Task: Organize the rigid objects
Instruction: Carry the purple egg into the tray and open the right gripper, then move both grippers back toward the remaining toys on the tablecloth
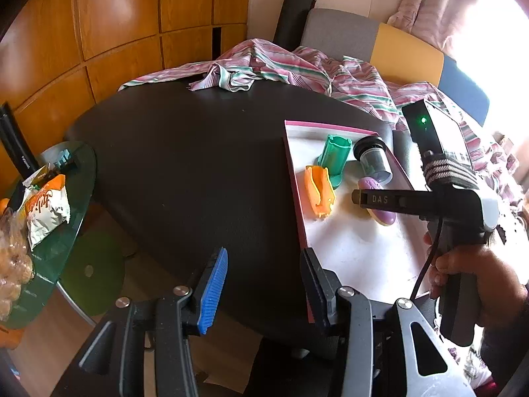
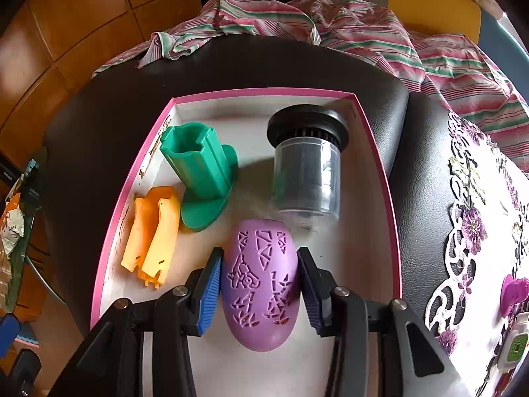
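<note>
A purple egg-shaped case (image 2: 261, 284) with cut-out patterns sits between the pads of my right gripper (image 2: 260, 264), which is shut on it low over the white floor of a pink-rimmed tray (image 2: 132, 178). In the tray lie a green holder (image 2: 198, 168), an orange clip piece (image 2: 152, 235) and a clear jar with a black cap (image 2: 307, 165). In the left wrist view the right gripper (image 1: 360, 198) reaches in from the right over the tray (image 1: 294, 178), a hand on its grip. My left gripper (image 1: 264, 264) hangs open over the black table's near edge, with nothing between its fingers.
A striped cloth (image 1: 264, 66) is bunched along the table's far side, before a chair (image 1: 363, 39). A glass side table (image 1: 66, 198) with snack bags stands at the left. To the tray's right lies an embroidered mat (image 2: 472, 231) with a pink item (image 2: 514, 292).
</note>
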{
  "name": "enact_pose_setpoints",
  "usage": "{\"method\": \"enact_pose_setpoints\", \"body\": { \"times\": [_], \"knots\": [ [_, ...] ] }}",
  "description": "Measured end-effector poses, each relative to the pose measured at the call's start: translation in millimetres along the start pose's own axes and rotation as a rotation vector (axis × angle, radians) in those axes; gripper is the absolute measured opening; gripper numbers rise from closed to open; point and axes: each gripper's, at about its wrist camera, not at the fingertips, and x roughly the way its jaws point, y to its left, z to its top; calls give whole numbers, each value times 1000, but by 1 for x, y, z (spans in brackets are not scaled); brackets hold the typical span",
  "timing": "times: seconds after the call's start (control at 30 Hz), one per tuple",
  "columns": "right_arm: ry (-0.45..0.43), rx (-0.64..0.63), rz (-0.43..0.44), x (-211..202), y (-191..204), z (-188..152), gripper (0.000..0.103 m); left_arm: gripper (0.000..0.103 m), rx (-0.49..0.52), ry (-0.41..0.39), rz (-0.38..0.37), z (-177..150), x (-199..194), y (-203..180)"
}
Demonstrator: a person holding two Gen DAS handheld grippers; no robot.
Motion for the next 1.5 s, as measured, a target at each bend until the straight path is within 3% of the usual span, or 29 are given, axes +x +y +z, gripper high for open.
{"method": "enact_pose_setpoints", "body": {
  "times": [0.47, 1.5],
  "knots": [
    [-17, -2, 1, -11, 7, -3, 44, 47, 3, -10, -2, -1, -5, -1],
    [-205, -16, -14, -104, -4, -55, 45, 47, 33, -24, -23, -5, -17, -18]
  ]
}}
